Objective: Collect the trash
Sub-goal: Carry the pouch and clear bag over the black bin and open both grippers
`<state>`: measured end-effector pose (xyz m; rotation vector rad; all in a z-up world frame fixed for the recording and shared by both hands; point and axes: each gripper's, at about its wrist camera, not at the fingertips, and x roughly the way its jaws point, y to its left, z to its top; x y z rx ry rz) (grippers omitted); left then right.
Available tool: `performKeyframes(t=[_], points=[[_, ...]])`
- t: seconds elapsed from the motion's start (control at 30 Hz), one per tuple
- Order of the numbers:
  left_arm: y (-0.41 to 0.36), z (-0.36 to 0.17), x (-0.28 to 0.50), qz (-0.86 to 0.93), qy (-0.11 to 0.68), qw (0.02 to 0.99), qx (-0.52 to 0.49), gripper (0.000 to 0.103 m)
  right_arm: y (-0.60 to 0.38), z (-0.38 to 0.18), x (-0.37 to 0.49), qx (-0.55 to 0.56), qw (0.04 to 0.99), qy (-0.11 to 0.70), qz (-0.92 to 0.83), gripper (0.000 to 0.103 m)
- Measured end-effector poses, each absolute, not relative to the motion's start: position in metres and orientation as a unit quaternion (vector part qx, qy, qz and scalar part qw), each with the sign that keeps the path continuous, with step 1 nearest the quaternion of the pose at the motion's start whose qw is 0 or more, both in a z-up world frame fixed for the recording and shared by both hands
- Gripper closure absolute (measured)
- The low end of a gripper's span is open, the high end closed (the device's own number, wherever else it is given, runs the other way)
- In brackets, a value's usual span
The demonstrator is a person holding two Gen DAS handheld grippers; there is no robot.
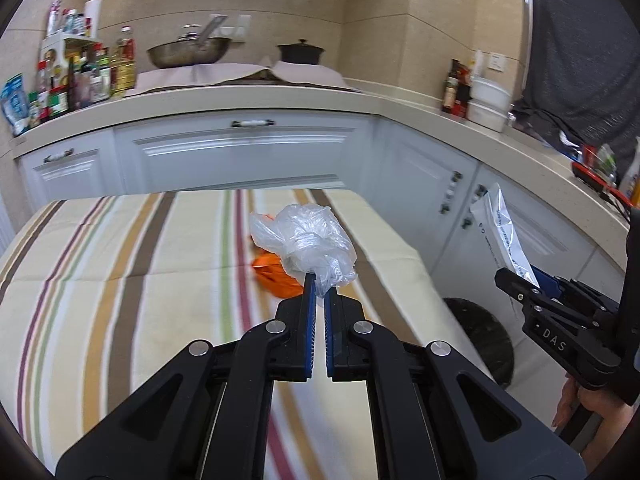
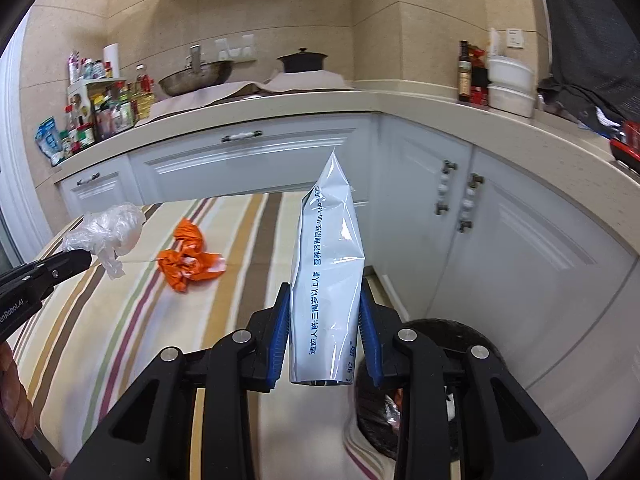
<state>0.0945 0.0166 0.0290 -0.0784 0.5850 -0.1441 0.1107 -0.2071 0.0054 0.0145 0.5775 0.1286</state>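
Gripping a clear plastic bag (image 1: 304,240), the left claw (image 1: 320,292) hovers above the bench (image 1: 120,264). The right claw (image 2: 325,320) clamps a white pouch (image 2: 326,280) (upright); orange wrapper (image 2: 188,258) at ten o'clock.

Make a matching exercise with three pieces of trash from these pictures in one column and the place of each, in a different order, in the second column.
Things:
1. clear plastic bag
2. white pouch
3. orange wrapper

Places:
A. lying on the striped tablecloth
B. held by the left gripper
C. held by the right gripper

Pairs: 1-B, 2-C, 3-A
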Motion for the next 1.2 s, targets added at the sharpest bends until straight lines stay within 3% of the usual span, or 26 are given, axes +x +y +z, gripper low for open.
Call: performKeyframes(t=[0.63, 1.2], points=[[-0.138, 0.008, 0.099, -0.194, 0.308, 0.931, 0.025, 0.099, -0.319, -0.017, 0.068, 0.044, 0.955, 0.289, -0.056, 0.07], [-0.222, -0.029, 0.124, -0.21, 0.334, 0.916, 0.067, 0.099, -0.372, -0.05, 0.082, 0.084, 0.947, 0.303, -0.068, 0.07]])
